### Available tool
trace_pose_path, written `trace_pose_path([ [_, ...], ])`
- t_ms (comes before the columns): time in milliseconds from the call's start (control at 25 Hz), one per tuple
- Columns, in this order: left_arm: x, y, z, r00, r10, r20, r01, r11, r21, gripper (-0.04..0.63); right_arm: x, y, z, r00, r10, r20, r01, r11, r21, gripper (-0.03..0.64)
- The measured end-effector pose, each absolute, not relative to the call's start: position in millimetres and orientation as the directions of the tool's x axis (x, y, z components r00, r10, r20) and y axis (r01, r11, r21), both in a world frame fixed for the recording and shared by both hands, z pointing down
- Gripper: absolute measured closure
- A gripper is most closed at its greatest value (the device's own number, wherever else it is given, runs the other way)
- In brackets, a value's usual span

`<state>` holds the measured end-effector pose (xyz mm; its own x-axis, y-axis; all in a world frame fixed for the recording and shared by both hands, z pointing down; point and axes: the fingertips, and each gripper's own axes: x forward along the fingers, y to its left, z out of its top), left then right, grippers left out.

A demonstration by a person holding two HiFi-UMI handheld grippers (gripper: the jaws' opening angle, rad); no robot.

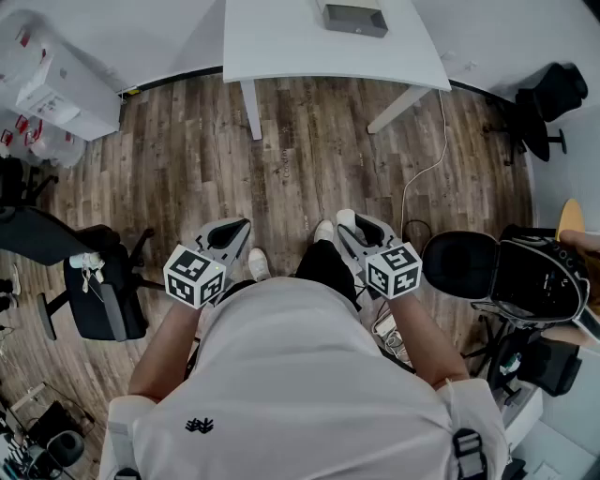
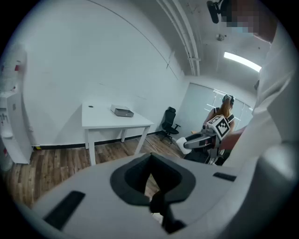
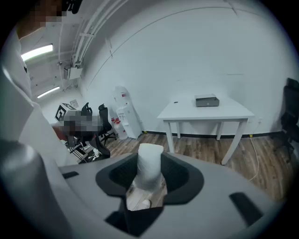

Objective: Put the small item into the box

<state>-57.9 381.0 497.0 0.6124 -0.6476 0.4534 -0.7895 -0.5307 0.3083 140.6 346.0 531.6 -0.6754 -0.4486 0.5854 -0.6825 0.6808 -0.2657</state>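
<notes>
**Head view.** The person stands on a wooden floor (image 1: 300, 159), well apart from the white desk (image 1: 281, 47) at the top of the frame. A grey box (image 1: 354, 19) lies on the desk's far part. The left gripper (image 1: 242, 226) and the right gripper (image 1: 358, 223) are held out at waist height, each with its marker cube nearest the body. A white tip at the front of the right gripper is the small item (image 1: 345, 217); from above its shape cannot be made out. A black office chair (image 1: 98, 295) stands to the person's left.

**Left gripper view.** The left gripper (image 2: 150, 158) has its jaws pressed together with nothing between them. Beyond them are the desk (image 2: 100, 120) and the box (image 2: 122, 112) on it. Only this view shows the right gripper (image 2: 191, 143) from the side. The small item (image 2: 184, 143) is a pale roll at its front end, in the air and clear of the floor.

**Right gripper view.** The right gripper (image 3: 149, 158) has its jaws spread wide and pinching the small item (image 3: 150, 169). Here it reads plainly as an upright white wrapped roll, its top rising above the jaws. The desk (image 3: 219, 113) and the box (image 3: 206, 100) lie well beyond it. This view adds a water dispenser (image 3: 124, 112) against the wall left of the desk. It also adds a cable (image 3: 256, 161) trailing over the floor.
</notes>
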Motion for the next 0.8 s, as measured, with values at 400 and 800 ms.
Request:
trace_pose_path([
  [400,-54,362,515,0.655,-0.600,0.459,-0.753,-0.570,0.329,0.589,131,338,530,-0.666,-0.440,0.602,-0.700,0.648,-0.301,0.454],
  [800,-17,263,491,0.676,-0.565,0.473,-0.726,-0.620,0.297,0.589,144,239,527,-0.707,-0.459,0.538,-0.689,0.620,-0.377,0.454],
])
